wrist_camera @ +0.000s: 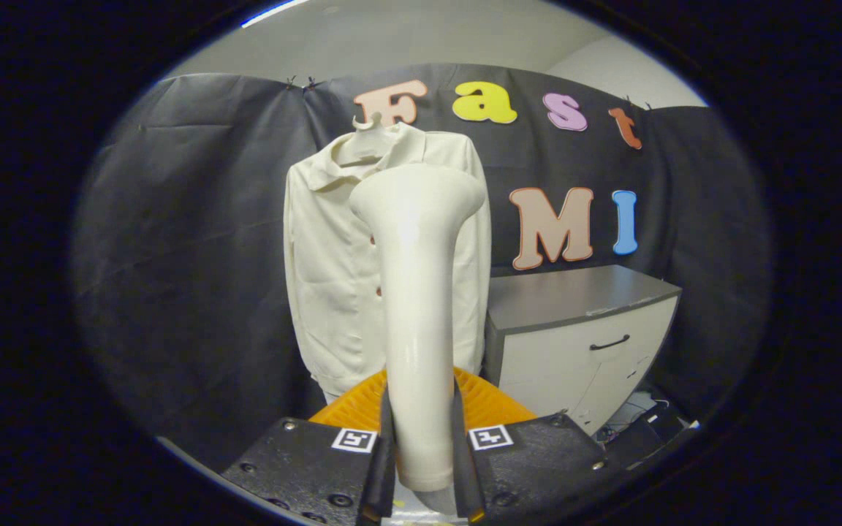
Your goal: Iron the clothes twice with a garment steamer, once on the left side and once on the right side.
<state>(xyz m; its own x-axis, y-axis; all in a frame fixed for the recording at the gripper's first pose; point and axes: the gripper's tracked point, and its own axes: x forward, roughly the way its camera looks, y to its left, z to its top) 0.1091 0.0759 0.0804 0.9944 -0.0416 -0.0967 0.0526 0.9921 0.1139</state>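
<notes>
A cream garment steamer [418,292] stands upright between my fingers, its flared head up near the jacket's chest. My gripper [422,446] is shut on the steamer's handle, both fingers pressing its sides. Beyond it a cream collared jacket [333,270] hangs on a white hanger [364,139] against the black cloth wall. The steamer covers the jacket's middle and most of its right half. The head appears a short way in front of the fabric; I cannot tell whether it touches.
A white cabinet [589,343] with a grey top and a dark handle stands right of the jacket. An orange ribbed object [494,402] sits low behind the fingers. Cables lie on the floor by the cabinet's base [633,416].
</notes>
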